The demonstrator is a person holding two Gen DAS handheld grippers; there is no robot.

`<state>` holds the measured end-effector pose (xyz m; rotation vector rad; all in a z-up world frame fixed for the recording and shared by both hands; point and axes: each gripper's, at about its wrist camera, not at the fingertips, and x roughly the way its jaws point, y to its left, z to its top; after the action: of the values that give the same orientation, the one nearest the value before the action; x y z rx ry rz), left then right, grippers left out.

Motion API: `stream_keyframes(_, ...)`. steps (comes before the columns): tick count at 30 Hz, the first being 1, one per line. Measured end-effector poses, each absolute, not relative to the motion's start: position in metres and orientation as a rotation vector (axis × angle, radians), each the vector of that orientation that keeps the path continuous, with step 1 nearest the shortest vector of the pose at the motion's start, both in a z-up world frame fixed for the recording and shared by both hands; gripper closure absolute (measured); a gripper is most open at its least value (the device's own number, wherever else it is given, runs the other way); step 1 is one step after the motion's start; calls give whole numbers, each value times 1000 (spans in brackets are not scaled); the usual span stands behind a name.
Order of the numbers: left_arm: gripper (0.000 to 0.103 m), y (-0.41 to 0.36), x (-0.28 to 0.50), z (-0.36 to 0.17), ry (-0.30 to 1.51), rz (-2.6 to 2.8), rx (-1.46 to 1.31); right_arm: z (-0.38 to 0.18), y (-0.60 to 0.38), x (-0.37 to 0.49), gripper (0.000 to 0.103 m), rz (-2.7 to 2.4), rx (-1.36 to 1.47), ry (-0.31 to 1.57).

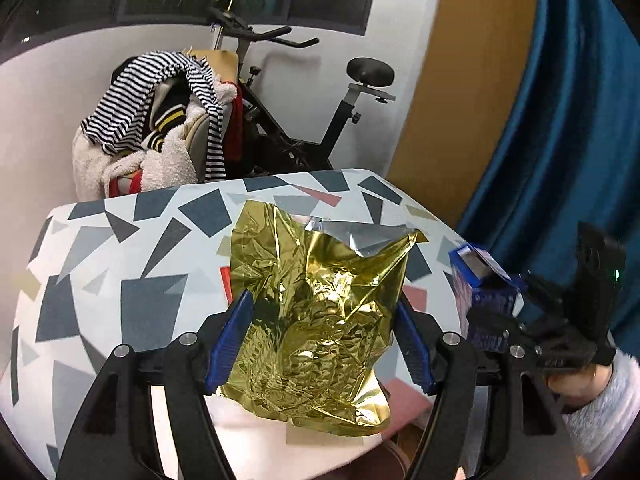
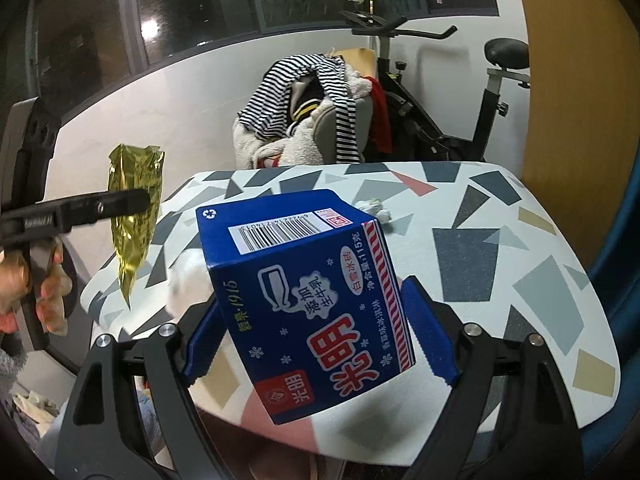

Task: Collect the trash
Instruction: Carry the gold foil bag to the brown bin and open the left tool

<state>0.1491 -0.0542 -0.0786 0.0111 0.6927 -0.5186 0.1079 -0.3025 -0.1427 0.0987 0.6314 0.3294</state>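
The left gripper (image 1: 320,344) has its blue ribbed fingers (image 1: 230,344) clamped on a crumpled gold foil bag (image 1: 320,312), glossy and creased all over, its torn top showing a silver lining. The bag is held clear above the near edge of the tabletop (image 1: 120,280); its lower corner hides part of that edge. The right gripper (image 2: 320,344) has its fingers (image 2: 430,336) clamped on a blue ice-cream carton (image 2: 308,300), a smooth printed cardboard box with a barcode on top and red and white lettering (tilted, one corner nearest the lens), also lifted above the tabletop's near edge. The tabletop is a rounded slab printed with grey, tan and pink shards on white. Toward its far edge lies a small crumpled white wad (image 2: 374,208), too small to make out. Beyond the far edge, a chair piled with striped and fleecy clothes (image 1: 160,120) stands before an exercise bike (image 1: 320,92), partly hidden by the pile.
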Motion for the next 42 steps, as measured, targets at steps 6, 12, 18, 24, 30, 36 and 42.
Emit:
stream_keyframes(6,36,-49,99,-82,669,-524,2,-137,-297,81,20,342,89,621)
stream_keyframes(12,36,-43,52,-98,666,-534,-14,-141,-295,54,20,347,86,628)
stream_keyframes(18,36,-39,15,-127,713,-548,-6,-152,-289,31,20,351,83,647)
stream_keyframes(24,36,-37,-8,-163,763,-539,10,-168,-284,15,20,350,89,670)
stream_keyframes(30,36,-37,-16,-204,843,-541,8,-182,-279,6,20,354,76,689)
stream_keyframes(36,36,-45,-10,-243,938,-541,32,-199,-280,8,20,360,89,726)
stream_keyframes(42,33,-59,-2,-275,1000,-550,73,-213,-280,11,20,358,90,753)
